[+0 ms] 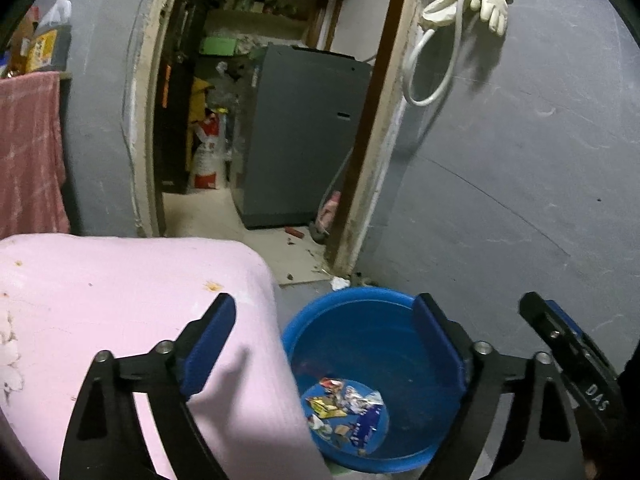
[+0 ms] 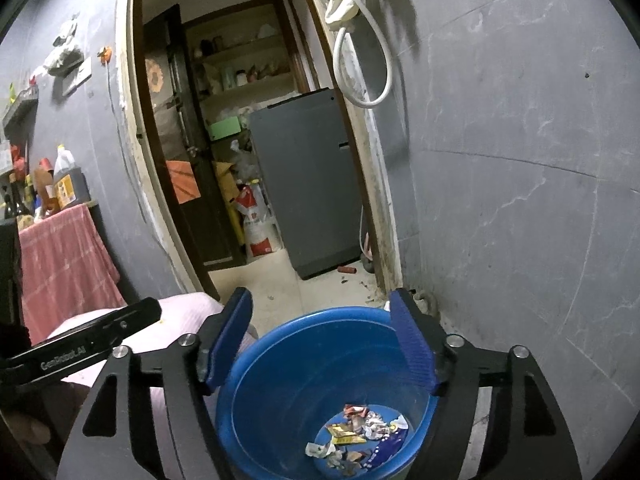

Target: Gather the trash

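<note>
Round blue plastic bucket (image 1: 372,320): near rim cut by the frame bottom, left wall hidden behind pink cloth-covered surface (image 1: 120,300). Crumpled wrapper scraps (image 2: 356,432) in its base: print too small to read (both views).

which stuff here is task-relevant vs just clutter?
Job:
- blue bucket
- wrappers at its bottom
- left claw, open, empty
- right claw, open, empty
- white scrap on the floor behind the bucket, possibly trash

Lying about:
- pink cover
- gloves and hose on the wall
- grey appliance
- red towel
</note>
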`<state>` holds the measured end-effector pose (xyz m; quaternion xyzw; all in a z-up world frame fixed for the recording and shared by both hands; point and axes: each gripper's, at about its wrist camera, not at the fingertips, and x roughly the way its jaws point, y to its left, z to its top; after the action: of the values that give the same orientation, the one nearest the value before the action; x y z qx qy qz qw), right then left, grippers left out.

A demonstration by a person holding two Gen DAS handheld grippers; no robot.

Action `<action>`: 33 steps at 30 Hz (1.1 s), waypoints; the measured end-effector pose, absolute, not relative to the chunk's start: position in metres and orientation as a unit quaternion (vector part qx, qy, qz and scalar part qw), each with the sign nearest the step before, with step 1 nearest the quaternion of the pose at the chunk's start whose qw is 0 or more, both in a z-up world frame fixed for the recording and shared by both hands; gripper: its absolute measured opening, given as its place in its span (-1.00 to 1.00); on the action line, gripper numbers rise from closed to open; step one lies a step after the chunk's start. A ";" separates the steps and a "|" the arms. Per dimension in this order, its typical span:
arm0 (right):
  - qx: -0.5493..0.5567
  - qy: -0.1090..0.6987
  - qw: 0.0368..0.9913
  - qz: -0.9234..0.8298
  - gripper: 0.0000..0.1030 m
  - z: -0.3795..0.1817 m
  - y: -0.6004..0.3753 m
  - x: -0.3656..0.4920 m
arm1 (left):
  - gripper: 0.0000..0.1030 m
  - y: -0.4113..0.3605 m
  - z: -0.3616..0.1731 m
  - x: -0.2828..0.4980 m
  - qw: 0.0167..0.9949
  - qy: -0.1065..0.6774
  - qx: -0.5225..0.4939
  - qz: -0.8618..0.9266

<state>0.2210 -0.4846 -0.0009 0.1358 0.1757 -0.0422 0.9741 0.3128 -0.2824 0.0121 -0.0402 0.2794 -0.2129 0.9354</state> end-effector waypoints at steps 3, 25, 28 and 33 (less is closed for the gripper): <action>0.137 0.169 0.975 -0.043 0.69 0.000 -0.486 0.219 | 0.83 -0.280 0.013 0.310 0.941 0.272 -0.031 -0.200; 0.082 0.128 0.988 -0.041 1.00 0.036 -0.450 0.171 | 0.96 -0.222 0.049 0.248 0.965 0.184 -0.051 -0.179; 0.069 0.122 0.989 -0.041 1.00 0.040 -0.441 0.159 | 0.96 -0.213 0.055 0.236 0.966 0.171 -0.050 -0.186; 0.055 0.117 0.991 -0.039 1.00 0.047 -0.426 0.137 | 0.96 -0.200 0.058 0.211 0.968 0.157 -0.047 -0.190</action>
<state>0.1372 -0.4263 0.0468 0.0545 0.1169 -0.0392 0.9909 0.2114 -0.2005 0.0579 -0.0473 0.1566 -0.1895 0.9682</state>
